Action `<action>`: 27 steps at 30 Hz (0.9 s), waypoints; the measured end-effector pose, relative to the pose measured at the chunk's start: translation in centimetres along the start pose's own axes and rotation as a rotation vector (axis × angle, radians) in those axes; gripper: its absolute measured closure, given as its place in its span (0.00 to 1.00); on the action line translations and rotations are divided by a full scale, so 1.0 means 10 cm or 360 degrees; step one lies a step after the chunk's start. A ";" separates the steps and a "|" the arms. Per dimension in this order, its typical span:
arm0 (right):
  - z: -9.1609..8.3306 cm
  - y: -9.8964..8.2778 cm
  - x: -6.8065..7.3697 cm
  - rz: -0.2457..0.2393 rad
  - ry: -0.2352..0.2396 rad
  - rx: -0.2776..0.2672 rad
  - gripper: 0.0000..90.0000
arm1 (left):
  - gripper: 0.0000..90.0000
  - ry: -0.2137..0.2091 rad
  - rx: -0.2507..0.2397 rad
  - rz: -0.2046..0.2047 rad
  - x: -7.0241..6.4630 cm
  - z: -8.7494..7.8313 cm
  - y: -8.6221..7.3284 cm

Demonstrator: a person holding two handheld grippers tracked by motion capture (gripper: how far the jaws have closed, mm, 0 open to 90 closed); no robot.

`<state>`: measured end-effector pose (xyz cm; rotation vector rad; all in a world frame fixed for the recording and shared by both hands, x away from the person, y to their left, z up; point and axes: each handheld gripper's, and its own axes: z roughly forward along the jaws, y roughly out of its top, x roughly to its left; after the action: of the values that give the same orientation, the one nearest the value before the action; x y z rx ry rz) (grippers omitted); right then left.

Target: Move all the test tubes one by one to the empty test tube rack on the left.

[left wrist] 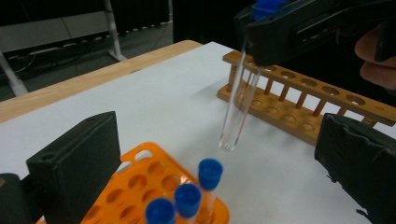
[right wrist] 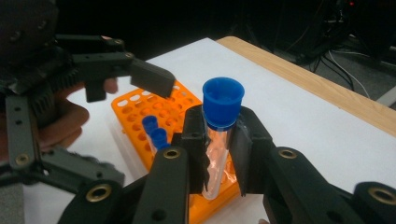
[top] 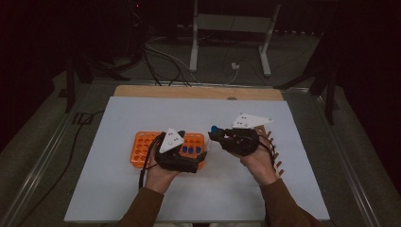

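Note:
My right gripper (right wrist: 219,135) is shut on a clear test tube with a blue cap (right wrist: 223,100), gripping it just under the cap. In the left gripper view the tube (left wrist: 237,109) hangs tilted above the white mat, between the orange rack (left wrist: 140,177) and the wooden rack (left wrist: 299,100). My left gripper (left wrist: 215,142) is open with nothing between its jaws, low over the orange rack (top: 142,146). Three blue-capped tubes (left wrist: 187,198) stand in that rack's near corner. In the high view the right gripper (top: 216,134) is right of the left gripper (top: 189,153).
The wooden rack (top: 275,153) with a row of empty holes lies under my right hand at the mat's right side. The white mat (top: 142,189) covers a wooden table (top: 189,91). Cables and a metal stand (top: 227,28) are on the floor beyond.

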<state>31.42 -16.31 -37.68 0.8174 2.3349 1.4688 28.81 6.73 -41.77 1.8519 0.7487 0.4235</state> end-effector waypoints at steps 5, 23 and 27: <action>0.02 0.01 0.02 -0.0008 0.0014 0.0003 0.85 | 0.03 -0.0007 0.0007 0.0035 -0.06 0.08 0.04; 0.02 0.02 0.05 -0.0014 0.0049 0.0000 0.85 | 0.78 -0.0070 -0.0007 0.0095 -0.11 0.19 0.08; 0.03 0.02 0.05 -0.0014 0.0055 0.0003 0.85 | 0.83 -0.0067 -0.0011 0.0098 -0.10 0.18 0.09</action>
<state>31.18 -15.75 -37.63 0.7872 2.3622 1.4891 29.40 4.55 -41.60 1.8756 0.6624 0.4250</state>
